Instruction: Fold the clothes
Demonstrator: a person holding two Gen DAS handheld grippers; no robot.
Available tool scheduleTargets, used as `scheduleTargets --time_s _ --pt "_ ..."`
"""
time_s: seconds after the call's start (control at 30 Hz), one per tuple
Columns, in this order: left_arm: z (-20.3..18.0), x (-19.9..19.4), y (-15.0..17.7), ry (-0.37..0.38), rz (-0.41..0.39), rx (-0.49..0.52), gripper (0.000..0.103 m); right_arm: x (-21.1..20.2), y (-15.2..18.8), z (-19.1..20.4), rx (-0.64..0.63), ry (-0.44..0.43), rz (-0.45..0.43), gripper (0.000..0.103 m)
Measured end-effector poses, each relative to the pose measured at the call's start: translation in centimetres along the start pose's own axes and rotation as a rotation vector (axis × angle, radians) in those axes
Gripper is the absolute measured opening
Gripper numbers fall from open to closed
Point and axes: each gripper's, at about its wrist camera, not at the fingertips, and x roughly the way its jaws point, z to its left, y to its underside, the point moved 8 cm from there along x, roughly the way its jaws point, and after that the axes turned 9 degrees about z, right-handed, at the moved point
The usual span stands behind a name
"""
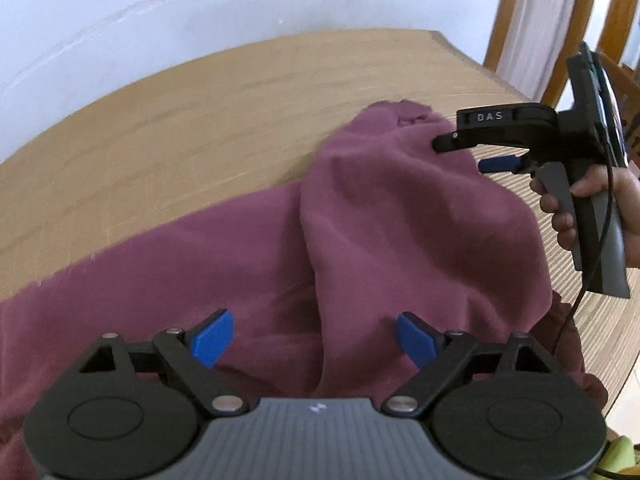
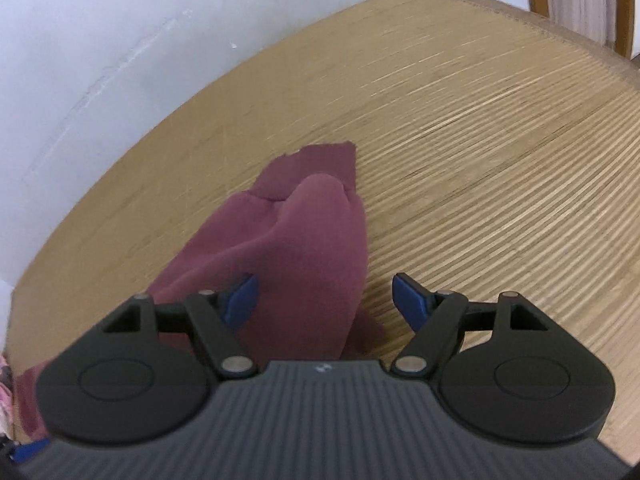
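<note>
A maroon garment (image 1: 360, 232) lies rumpled on the wooden table (image 1: 180, 128), with a raised fold running toward its far tip. In the left wrist view my left gripper (image 1: 314, 338) hovers open just over the near part of the cloth, holding nothing. A hand (image 1: 592, 200) holds my right gripper (image 1: 460, 156) at the right, its fingers at the top of the fold. In the right wrist view the right gripper (image 2: 326, 300) is open and straddles the garment (image 2: 304, 232). The cloth hump lies between its blue pads (image 2: 410, 300) and partly hides the left one.
A white wall (image 1: 200, 8) runs along the table's far edge. Wooden chair slats (image 1: 504, 20) stand beyond the far right corner. Bare tabletop (image 2: 500, 160) spreads right of the garment. A pink patterned cloth (image 2: 5, 376) shows at the left edge.
</note>
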Motion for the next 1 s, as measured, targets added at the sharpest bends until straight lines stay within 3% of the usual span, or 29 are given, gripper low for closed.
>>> scheduleTargets --time_s 0.03,0.1,0.13,0.17,0.23,0.3,0.57,0.8,0.9,1.0 --pt "0.2 0.1 0.2 0.002 0.006 -0.017 0.090 -0.1 0.2 0.2 -0.016 -0.014 -0.012 0.072" --pt "0.7 0.2 0.5 0.007 0.014 -0.054 0.091 -0.6 0.4 0.7 -0.066 -0.041 -0.044 0.049" --pt "0.8 0.0 0.7 0.006 0.016 -0.064 0.091 -0.9 0.4 0.9 -0.082 -0.046 -0.061 0.029" --pt "0.9 0.0 0.8 0.001 0.016 -0.070 0.091 -1.3 0.4 1.0 -0.097 -0.035 -0.084 0.016" --pt "1.1 -0.2 1.1 -0.011 0.015 -0.078 0.091 -2.6 0.2 1.4 -0.124 -0.034 -0.133 0.009" --pt "1.2 -0.4 1.2 -0.022 0.007 -0.085 0.091 -4.2 0.1 2.3 -0.136 -0.078 -0.180 0.008" --pt "5.0 -3.3 3.9 -0.074 -0.037 -0.174 0.090 -13.0 5.0 15.0 -0.451 -0.521 -0.201 0.008" --pt "12.5 -7.1 11.2 -0.156 -0.068 -0.319 0.090 -21.3 10.6 25.1 -0.730 -0.899 -0.206 0.008" --pt "15.5 -8.0 15.2 -0.204 -0.052 -0.342 0.090 -20.3 16.7 29.2 -0.889 -0.902 -0.107 0.009" --pt "18.1 -8.7 18.9 -0.228 -0.031 -0.355 0.090 -16.6 22.2 31.9 -0.928 -0.833 0.021 0.011"
